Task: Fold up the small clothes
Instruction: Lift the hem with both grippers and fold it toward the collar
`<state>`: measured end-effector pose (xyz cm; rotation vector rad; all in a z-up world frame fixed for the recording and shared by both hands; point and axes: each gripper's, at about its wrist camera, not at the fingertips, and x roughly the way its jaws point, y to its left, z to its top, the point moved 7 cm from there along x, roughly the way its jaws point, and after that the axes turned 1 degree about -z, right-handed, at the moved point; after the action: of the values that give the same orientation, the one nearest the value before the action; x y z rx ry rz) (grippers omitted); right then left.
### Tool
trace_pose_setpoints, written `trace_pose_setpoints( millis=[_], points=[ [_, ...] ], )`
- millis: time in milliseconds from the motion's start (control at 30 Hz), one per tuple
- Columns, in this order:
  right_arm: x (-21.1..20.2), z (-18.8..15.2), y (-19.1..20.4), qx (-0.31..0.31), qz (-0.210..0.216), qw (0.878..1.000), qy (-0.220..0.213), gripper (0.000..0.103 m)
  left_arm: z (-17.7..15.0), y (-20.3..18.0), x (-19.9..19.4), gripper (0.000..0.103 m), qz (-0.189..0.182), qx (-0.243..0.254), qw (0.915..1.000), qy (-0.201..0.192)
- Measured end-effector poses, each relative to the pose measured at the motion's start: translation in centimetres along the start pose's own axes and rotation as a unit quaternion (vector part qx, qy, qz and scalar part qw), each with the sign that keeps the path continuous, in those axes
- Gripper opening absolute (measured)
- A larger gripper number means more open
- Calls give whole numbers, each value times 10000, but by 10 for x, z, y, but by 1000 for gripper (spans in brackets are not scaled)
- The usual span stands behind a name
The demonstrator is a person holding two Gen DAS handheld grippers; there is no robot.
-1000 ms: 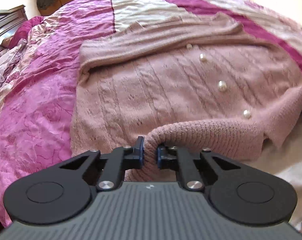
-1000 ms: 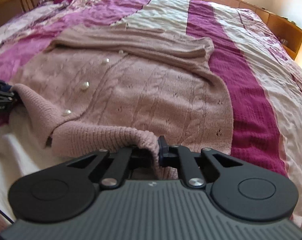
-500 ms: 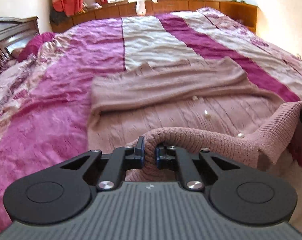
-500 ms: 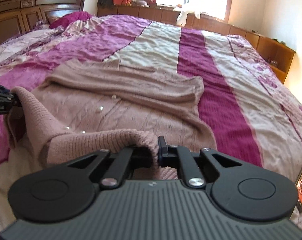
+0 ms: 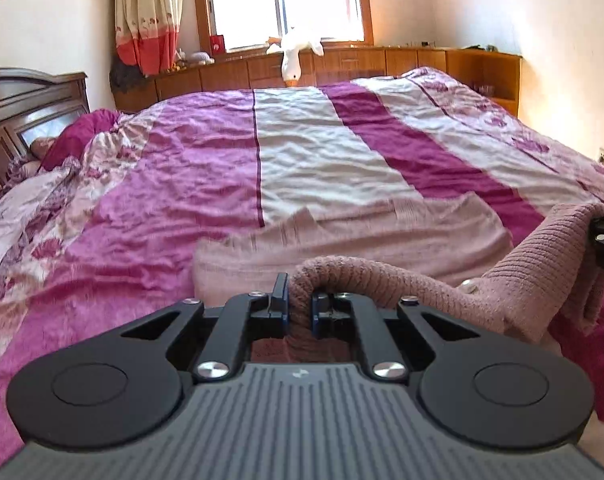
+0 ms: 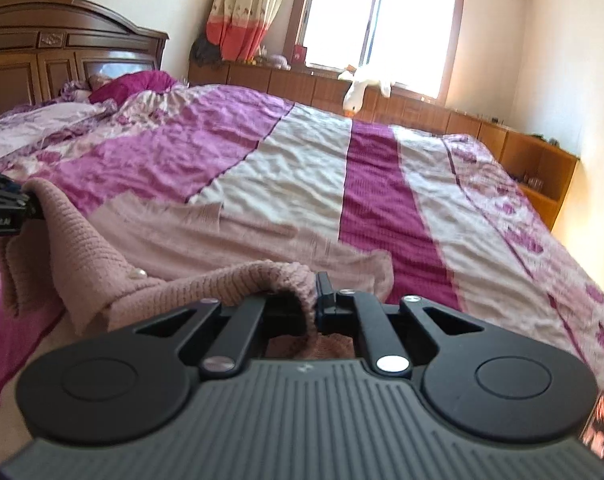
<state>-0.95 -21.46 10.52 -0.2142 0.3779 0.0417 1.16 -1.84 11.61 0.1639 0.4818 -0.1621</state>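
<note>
Both tools clenched on the cardigan's [image 5: 382, 236] ribbed hem: left tool [image 5: 299, 307] and right tool [image 6: 312, 300] hold it above the bed [image 6: 302, 152]. Best carry both corners forward level, keeping the hem taut.

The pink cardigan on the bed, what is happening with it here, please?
A person is folding the pink cardigan with two tools. The left hand-held gripper and the right hand-held gripper are each shut on the ribbed hem at the near edge, which hangs raised between them above the striped bedspread. The far part of the cardigan lies flat on the bed. The fold is not yet laid down.
</note>
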Motion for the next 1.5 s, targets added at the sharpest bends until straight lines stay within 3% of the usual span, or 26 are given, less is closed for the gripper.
trace_pose_setpoints(
  millis=[267, 500, 900, 1167, 1300, 1400, 1467, 1500],
  points=[
    [42, 41, -10, -206, -307, 9986, -365, 9, 52, 8, 52, 11, 155, 48, 9997, -163],
    [92, 48, -18, -132, -574, 9973, -430, 9, 71, 11, 119, 11, 338, 231, 9991, -131],
    [198, 17, -7, -362, -728, 9967, 51, 9, 38, 31, 251, 11, 551, -73, 9967, 585],
    [243, -21, -4, -622, -735, 9937, 579, 10, 7, 35, 297, 13, 563, -109, 9936, 973],
    [245, -28, 0, -731, -780, 9923, 619, 10, 6, 36, 298, 22, 614, -26, 9932, 989],
    [242, -26, -1, -706, -807, 9920, 664, 11, 9, 40, 285, 36, 496, -156, 9936, 1004],
    [239, -23, -6, -600, -812, 9924, 703, 23, 12, 42, 270, 52, 374, -240, 9942, 982],
    [235, -21, -8, -535, -821, 9926, 712, 27, 13, 44, 263, 54, 325, -258, 9947, 945]
  ],
)
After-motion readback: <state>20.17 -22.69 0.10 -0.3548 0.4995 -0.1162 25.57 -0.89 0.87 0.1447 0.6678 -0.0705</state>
